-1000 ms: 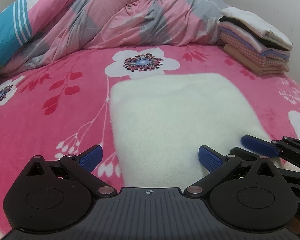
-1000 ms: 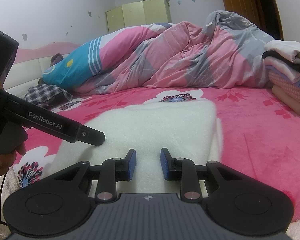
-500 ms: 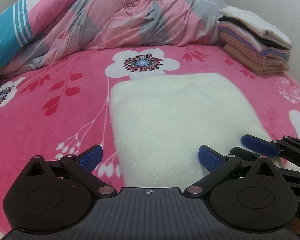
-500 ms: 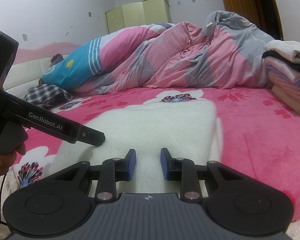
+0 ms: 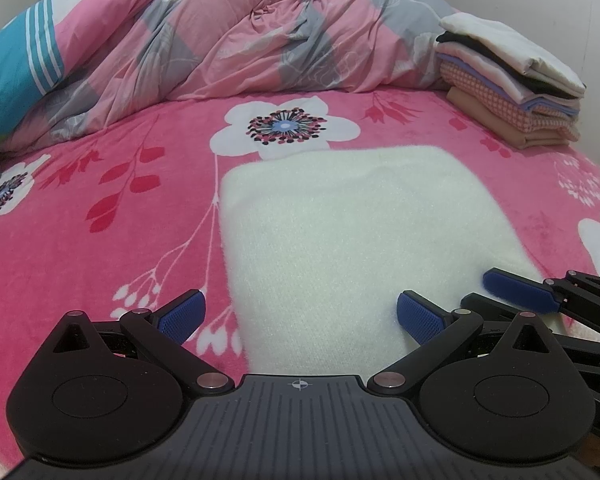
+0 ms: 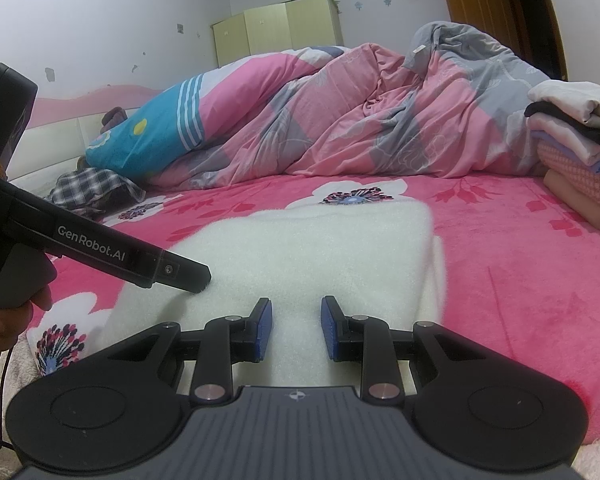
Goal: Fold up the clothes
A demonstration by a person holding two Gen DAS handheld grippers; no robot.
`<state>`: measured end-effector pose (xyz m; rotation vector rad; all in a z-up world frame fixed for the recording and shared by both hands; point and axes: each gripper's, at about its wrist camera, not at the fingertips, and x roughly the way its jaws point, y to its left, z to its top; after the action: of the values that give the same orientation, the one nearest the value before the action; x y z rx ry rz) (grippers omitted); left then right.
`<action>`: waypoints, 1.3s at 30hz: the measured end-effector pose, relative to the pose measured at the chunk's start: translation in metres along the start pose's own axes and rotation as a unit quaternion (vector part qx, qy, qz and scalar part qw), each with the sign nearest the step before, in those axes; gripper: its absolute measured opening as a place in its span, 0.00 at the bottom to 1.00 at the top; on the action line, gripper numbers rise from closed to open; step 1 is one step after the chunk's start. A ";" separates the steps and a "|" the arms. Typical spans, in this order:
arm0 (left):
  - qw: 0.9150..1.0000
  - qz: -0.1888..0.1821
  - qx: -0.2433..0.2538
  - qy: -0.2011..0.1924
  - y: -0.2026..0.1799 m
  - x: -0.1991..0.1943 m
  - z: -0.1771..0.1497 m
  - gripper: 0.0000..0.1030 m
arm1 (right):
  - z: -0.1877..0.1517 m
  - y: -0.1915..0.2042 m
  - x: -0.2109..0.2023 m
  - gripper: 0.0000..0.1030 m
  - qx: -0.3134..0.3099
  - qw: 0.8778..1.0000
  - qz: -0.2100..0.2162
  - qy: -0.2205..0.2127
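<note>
A bright pink floral blanket (image 5: pixel 100 168) covers the bed, with white walls, a pale cabinet (image 6: pixel 276 28) and a brown wooden door (image 6: pixel 488 8) behind in the right wrist view. In the left wrist view a rumpled pink-and-grey duvet (image 5: pixel 260 32) is heaped at 12 o'clock, and a stack of folded clothes (image 5: pixel 512 88) sits at 2 o'clock, well apart from the piece in hand. That piece — a fluffy cream-white garment (image 5: pixel 340 232), folded to a rough rectangle — lies flat on the blanket at the middle of the view, its near edge reaching down to 6 o'clock beneath both tools. The left gripper (image 5: pixel 300 314) hovers with its jaws wide apart, straddling the garment's near left corner; one blue pad is over the blanket, the other over the white fabric, clamping nothing. The right gripper (image 6: pixel 296 330) has its jaws set narrowly apart above the garment's near edge, white fabric showing in the gap between them, the pads not pressed together. In the right wrist view the left gripper comes in from 9 o'clock — a hand (image 6: pixel 8 320) on its handle, its tip at the garment.
</note>
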<state>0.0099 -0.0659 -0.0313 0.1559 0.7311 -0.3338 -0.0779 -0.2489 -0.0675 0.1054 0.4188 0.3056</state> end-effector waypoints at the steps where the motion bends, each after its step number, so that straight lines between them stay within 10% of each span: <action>1: 1.000 0.000 0.000 0.000 0.000 0.000 0.000 1.00 | 0.000 0.000 0.000 0.28 0.000 1.000 0.000 0.000; 39: 0.998 -0.004 0.033 -0.061 0.000 -0.008 0.010 1.00 | 0.000 -0.002 0.001 0.28 0.001 1.000 -0.002 0.000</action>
<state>0.0108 -0.0668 -0.0185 0.1947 0.6008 -0.3716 -0.0763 -0.2506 -0.0687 0.1060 0.4190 0.3015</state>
